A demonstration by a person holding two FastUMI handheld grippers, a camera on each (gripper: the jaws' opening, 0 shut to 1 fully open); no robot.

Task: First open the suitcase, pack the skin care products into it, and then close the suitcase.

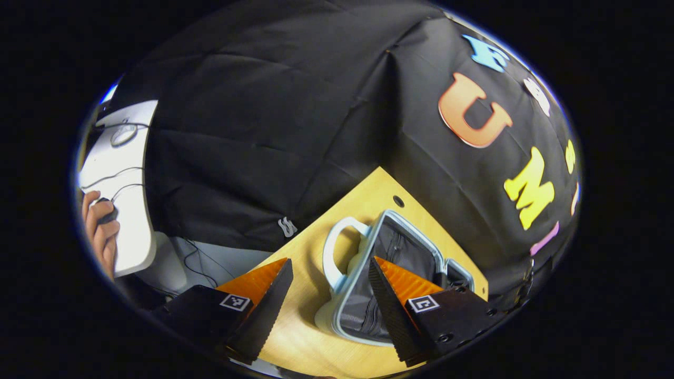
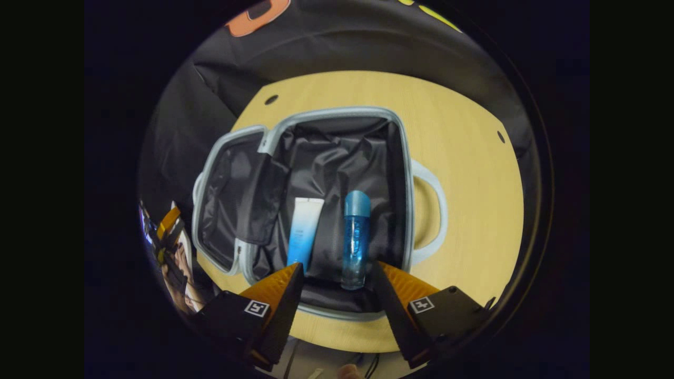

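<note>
Looking along your left gripper (image 1: 329,295) in the left gripper view, you see its two fingers spread wide with nothing between them but the wooden table (image 1: 295,337) and the edge of the suitcase (image 1: 368,279). The suitcase sits on the table near the black cloth wall (image 1: 274,131), with its pale handle (image 1: 334,252) toward the gripper. Off to the side, a hand (image 1: 100,231) rests on a white desk (image 1: 124,173). In the right gripper view, your right gripper (image 2: 337,295) hangs over the open suitcase (image 2: 337,113), fingers wide apart and holding nothing. Inside, on the dark lining, a white and blue tube (image 2: 304,231) lies beside a blue bottle (image 2: 355,239), both close to the fingers. The lid (image 2: 226,205) lies open flat to one side. The other gripper (image 2: 167,231) shows far off at the edge.
</note>
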